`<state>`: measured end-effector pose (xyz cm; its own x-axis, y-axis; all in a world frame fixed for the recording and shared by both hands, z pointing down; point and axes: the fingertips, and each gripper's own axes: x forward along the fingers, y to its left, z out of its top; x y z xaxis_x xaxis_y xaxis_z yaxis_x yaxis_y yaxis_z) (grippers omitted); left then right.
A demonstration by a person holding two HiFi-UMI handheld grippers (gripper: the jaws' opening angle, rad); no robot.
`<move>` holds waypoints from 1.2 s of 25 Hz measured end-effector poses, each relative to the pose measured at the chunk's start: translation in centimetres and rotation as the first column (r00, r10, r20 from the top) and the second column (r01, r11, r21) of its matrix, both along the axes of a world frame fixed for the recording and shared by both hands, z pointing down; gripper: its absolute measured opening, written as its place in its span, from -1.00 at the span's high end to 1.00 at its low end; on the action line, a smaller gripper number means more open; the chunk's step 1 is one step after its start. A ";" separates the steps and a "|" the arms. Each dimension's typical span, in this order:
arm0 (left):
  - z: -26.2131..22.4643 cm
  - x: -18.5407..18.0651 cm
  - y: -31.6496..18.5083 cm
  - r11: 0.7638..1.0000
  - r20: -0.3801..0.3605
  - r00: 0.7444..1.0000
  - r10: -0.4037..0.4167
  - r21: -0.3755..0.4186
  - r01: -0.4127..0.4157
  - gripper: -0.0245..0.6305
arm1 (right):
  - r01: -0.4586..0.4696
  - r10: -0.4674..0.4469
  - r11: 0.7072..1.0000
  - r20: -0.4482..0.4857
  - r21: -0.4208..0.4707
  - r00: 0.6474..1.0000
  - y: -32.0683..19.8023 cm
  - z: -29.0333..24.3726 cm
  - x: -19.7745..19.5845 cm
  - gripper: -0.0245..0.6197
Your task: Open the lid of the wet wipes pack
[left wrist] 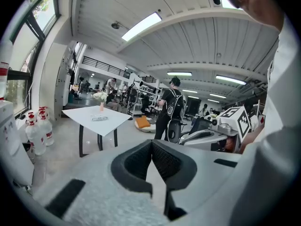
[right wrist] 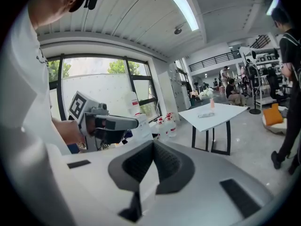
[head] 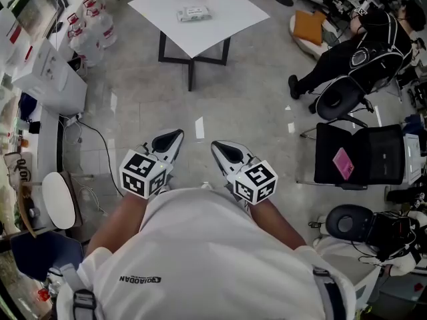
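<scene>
A person stands well back from a white table (head: pixel 230 19). The wet wipes pack (head: pixel 193 13) lies flat near the table's middle, with its long side running left to right across the head view. Both grippers are held close to the body and point toward the table. The left gripper (head: pixel 172 137) and the right gripper (head: pixel 223 149) each have their jaws pressed together on nothing. The pack lies straight ahead, well apart from both, and neither gripper looks clearly nearer.

Right tongs (right wrist: pixel 151 146) closed; wipes pack (right wrist: pixel 205 115) on table (right wrist: pixel 231 109).
</scene>
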<state>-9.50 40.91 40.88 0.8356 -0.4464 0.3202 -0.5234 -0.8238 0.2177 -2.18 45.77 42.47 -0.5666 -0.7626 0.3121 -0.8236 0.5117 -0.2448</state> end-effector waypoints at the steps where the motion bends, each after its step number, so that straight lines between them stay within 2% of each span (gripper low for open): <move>1: 0.0 0.3 0.1 1.000 0.000 1.000 -0.004 0.001 0.004 0.90 | 0.003 -0.003 1.000 -0.002 0.003 1.000 0.1 0.0 0.4 0.90; 11: 0.6 5.7 1.6 0.999 0.010 0.999 -0.032 -0.004 0.032 0.90 | 0.024 -0.024 1.000 -0.011 0.002 1.000 1.4 0.3 6.2 0.90; 18: 2.4 7.5 3.1 0.995 0.015 0.997 -0.078 -0.068 0.079 0.90 | 0.015 -0.015 1.000 -0.004 -0.024 1.000 2.4 1.2 9.9 0.90; 30: 3.3 7.1 1.9 0.991 0.035 0.994 -0.104 -0.078 0.107 0.90 | 0.052 -0.051 0.997 0.017 -0.051 0.999 0.9 2.7 9.1 0.90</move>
<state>-2.44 42.78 44.17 0.7744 -0.5037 0.3828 -0.6140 -0.7444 0.2626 6.97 46.63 45.17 -0.6095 -0.7158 0.3407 -0.7925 0.5395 -0.2842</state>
